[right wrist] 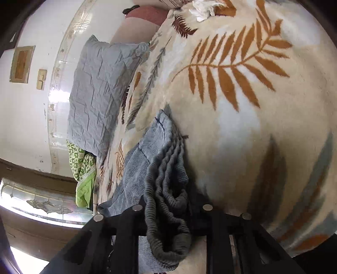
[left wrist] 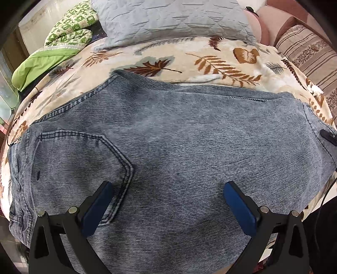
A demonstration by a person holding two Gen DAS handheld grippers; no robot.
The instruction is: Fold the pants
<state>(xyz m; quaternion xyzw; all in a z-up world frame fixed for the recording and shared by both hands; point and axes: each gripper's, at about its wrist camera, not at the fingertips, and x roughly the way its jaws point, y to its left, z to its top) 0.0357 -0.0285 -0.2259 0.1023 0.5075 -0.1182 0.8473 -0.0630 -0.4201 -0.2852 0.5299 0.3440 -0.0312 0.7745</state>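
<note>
Blue-grey denim pants lie folded flat on the leaf-print blanket, back pocket at the left. My left gripper hovers just above the pants with its blue pads wide apart, holding nothing. In the right wrist view my right gripper is shut on the pants' edge, a bunch of stacked, wavy denim layers that rises between the fingers. The rest of the pants stretches away to the left over the blanket. A black fingertip of the right gripper shows at the pants' right edge.
A grey quilted pillow lies at the head of the bed, a green patterned quilt beside it at the left, a striped pillow at the right. A wall and window stand beyond the bed.
</note>
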